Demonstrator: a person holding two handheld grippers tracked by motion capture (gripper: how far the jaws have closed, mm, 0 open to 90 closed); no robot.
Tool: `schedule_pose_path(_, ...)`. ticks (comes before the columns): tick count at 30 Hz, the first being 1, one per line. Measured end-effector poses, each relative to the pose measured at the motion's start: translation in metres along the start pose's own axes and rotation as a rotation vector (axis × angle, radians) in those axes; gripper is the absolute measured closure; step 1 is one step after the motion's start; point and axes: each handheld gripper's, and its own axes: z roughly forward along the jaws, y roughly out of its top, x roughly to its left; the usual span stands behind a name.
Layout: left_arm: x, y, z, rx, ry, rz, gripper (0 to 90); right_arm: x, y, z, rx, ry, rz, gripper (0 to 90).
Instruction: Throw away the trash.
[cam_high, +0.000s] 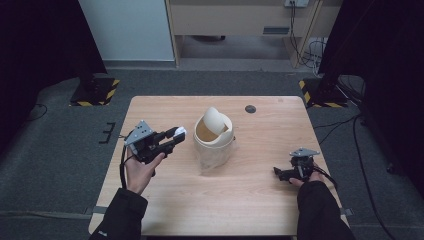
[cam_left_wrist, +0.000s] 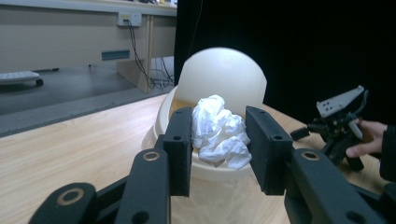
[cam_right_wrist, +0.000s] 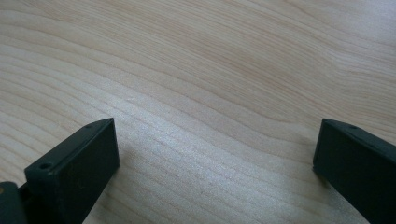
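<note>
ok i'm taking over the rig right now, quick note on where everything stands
Left gripper: shut on a crumpled paper ball, held in the air just left of the bin.
Right gripper: open, holding nothing, low over the table near its right edge.
Bin: mid-table, its swing lid tipped so the top is open.
Done: paper ball picked up and brought to the bin.
Left: carry it over the opening and probably let it go inside.

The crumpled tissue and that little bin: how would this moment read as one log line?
left gripper: shut on crumpled tissue | tissue: beside bin, not in | bin lid: tilted | right gripper: open, low over table
</note>
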Motion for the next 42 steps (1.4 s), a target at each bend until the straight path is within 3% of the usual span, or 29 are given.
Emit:
schedule_pose_path(17, 0.000, 0.015, 0.026, 0.002, -0.011, 0.016, 62.5, 0.000, 0.000, 0.000, 0.000, 0.002, 0.000, 0.5)
schedule_pose_path(42, 0.005, -0.011, 0.067, 0.101, -0.006, 0.012, 62.4, 0.000, 0.000, 0.000, 0.001, 0.003, -0.002, 0.5)
